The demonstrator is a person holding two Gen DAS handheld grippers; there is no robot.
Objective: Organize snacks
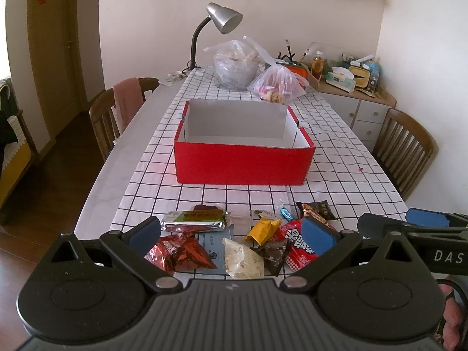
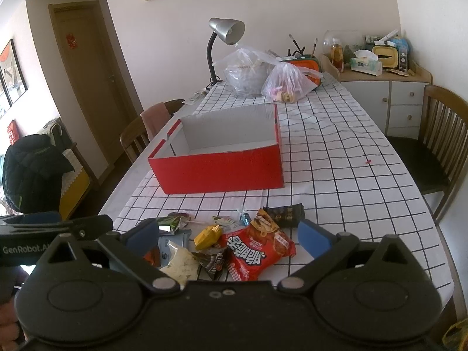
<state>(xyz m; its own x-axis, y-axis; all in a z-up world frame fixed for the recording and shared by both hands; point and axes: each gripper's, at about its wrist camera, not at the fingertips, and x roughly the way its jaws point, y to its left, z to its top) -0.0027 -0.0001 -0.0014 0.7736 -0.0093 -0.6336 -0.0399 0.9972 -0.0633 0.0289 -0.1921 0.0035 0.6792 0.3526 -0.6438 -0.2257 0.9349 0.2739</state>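
Beyond both wide-spread grippers (image 1: 231, 231) (image 2: 228, 234), red box (image 1: 244, 163) sits empty behind snacks (image 1: 234, 242).

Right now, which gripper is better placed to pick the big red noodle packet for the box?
Right gripper, probably: the red noodle packet lies centred between its open fingers; for the left gripper it sits off-centre.

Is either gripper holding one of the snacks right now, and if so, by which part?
Nothing is held. The left gripper and right gripper both hover with jaws wide open above the snack pile, touching no packet.
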